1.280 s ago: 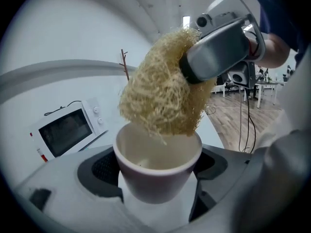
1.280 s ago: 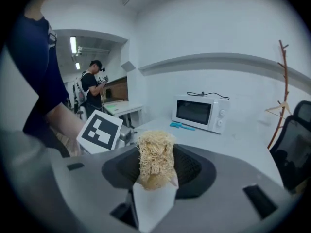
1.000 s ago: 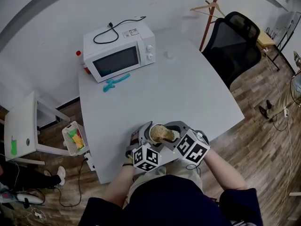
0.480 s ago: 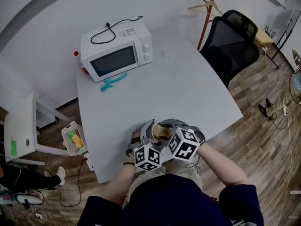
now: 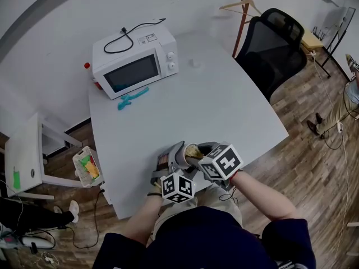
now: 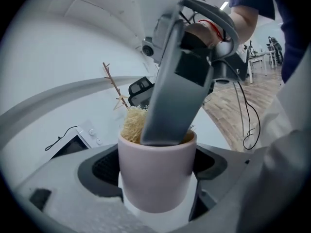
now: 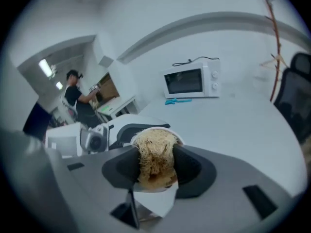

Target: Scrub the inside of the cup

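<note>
Cup (image 6: 155,174): a plain, pale pink cylinder with a matte wall, a thin rim and no handle in view. In the head view it sits at the lower centre of the frame, at the near edge of the white table (image 5: 224,105), between the two marker cubes.

Left gripper (image 5: 178,157): jaws spread to the cup's width and clamped on it, one dark pad against each side of the wall, low on the body. The upper half of the cup stands clear above them.

Right gripper (image 5: 201,153): jaws drawn close together, pinching a straw-coloured fibrous scrubber (image 7: 154,157) between them. In the left gripper view one grey jaw slants down from the upper right of the frame into the cup's mouth. A tuft of the scrubber shows above the rim at the jaw's left. In the right gripper view the scrubber fills the gap between the jaws, with the cup's rim a pale ring just behind it.

Orientation: in the left gripper view the cup's long axis runs top to bottom of the frame, mouth toward the top. In the head view the mouth faces up toward the camera.

Background: a white microwave (image 5: 134,60) at the table's far left corner, with a teal tool (image 5: 133,98) lying just in front of it, both well apart from the cup.
</note>
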{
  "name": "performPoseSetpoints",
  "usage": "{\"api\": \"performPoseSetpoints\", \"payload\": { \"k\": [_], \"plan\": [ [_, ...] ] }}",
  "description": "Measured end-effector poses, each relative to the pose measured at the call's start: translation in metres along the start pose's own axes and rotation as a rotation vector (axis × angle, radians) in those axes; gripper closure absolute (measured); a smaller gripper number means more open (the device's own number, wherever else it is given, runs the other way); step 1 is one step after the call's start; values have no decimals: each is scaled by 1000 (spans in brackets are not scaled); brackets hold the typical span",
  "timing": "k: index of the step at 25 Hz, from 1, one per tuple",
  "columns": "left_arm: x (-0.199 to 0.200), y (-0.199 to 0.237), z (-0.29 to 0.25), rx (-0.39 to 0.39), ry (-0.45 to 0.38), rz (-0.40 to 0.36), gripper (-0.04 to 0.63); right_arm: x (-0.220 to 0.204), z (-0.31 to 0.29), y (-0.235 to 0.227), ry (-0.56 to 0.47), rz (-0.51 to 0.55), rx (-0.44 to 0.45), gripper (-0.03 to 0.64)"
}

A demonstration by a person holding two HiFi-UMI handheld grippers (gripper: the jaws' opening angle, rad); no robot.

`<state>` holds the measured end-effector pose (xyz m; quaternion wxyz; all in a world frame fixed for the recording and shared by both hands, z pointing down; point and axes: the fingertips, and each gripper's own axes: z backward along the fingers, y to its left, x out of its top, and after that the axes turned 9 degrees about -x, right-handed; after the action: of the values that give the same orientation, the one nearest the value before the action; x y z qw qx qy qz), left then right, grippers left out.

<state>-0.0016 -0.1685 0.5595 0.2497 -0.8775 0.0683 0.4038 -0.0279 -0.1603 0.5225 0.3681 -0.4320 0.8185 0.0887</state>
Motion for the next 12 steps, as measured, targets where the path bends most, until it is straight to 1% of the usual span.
{"api": "performPoseSetpoints", "payload": {
  "k": [4,8,9,10,12],
  "plan": [
    [-2,-3,-1,8,18,-37,155,-8,-2,-10,60,-367,30,439],
    [0,-4,1,22,25,-87,155,-15,-6,-18,103,-760,97,440],
    [0,-5,1,24,30,-101,155,-17,-6,-20,110,-825,110,440],
    [0,-6,1,24,33,-109,155,-19,-7,-21,115,-863,116,440],
    [-1,-6,0,24,35,-112,155,-20,-7,-21,117,-879,113,440]
  ]
}}
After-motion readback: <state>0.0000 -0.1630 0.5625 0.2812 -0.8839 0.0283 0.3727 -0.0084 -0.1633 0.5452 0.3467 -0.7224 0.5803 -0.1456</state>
